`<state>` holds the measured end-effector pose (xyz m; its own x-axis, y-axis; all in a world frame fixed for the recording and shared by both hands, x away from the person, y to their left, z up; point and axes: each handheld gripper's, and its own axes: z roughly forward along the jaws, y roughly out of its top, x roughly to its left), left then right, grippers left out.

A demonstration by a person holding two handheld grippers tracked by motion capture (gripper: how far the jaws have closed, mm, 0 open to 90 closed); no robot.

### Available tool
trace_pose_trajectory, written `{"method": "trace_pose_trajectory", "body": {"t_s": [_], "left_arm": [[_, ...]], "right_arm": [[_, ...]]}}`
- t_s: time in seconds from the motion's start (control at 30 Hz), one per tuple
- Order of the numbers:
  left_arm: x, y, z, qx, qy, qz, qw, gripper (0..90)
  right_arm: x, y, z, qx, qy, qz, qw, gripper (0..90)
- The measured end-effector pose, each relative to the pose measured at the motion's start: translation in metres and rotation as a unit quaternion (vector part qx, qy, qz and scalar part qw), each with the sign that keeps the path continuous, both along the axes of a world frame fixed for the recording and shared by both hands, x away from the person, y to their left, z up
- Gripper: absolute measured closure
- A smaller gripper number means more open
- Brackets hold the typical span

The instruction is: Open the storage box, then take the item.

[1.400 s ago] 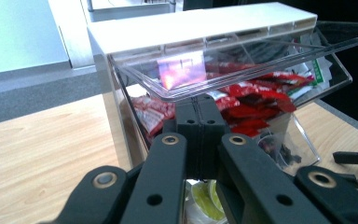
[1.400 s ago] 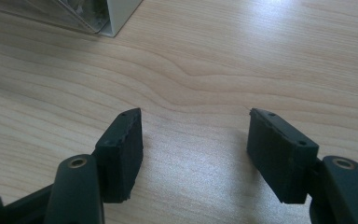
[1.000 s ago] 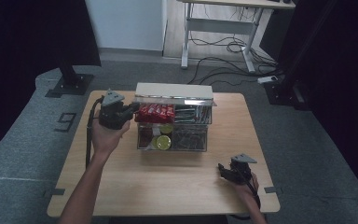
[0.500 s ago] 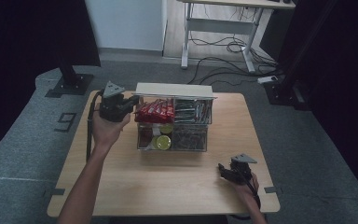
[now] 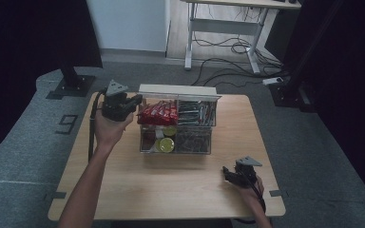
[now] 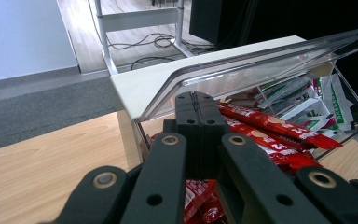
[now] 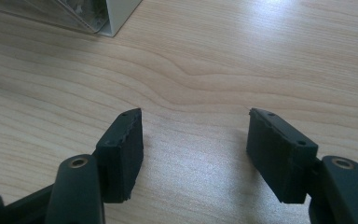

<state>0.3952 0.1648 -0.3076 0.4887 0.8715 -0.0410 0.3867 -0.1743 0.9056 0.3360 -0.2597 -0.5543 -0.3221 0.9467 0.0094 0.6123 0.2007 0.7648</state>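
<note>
Left gripper [image 5: 135, 100] has risen toward the clear box [image 5: 145, 145], jaws apparently empty.

A desk frame [image 5: 223, 28] and floor cables [image 5: 228, 47] stand beyond the table [image 5: 171, 190].

A light wooden table [image 5: 171, 190] stands on grey carpet [image 5: 24, 156] in the middle of the frame. At upper centre a pale wall [image 5: 126, 23] meets a strip of wood floor, where a white desk frame [image 5: 225, 26] stands over loose black cables [image 5: 228, 47]. Black curtains [image 5: 342, 71] darken both sides. A black stand foot [image 5: 71, 85] sits at upper left, near a "9" marked on the carpet [image 5: 66, 124].
</note>
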Motion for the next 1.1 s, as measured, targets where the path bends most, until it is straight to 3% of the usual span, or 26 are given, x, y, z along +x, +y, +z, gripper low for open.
{"method": "trace_pose_trajectory", "body": {"t_s": [0.33,0.5,0.83,1.1], "left_arm": [[0.003,-0.001,-0.001,0.001,0.004,-0.002,1.0,90.0],[0.004,-0.001,-0.001,0.002,0.005,-0.003,1.0,90.0],[0.005,-0.003,-0.002,0.002,0.008,-0.006,0.9999,90.0],[0.006,-0.002,-0.002,0.002,0.008,-0.007,0.9999,90.0]], "right_arm": [[-0.001,-0.001,0.0,0.004,-0.001,0.001,1.0,39.7],[-0.003,-0.001,0.003,0.013,-0.012,0.005,0.9998,40.7],[-0.008,0.007,0.035,0.043,-0.058,0.023,0.9971,40.7],[-0.006,0.011,0.059,0.066,-0.093,0.029,0.9931,43.3]]}}
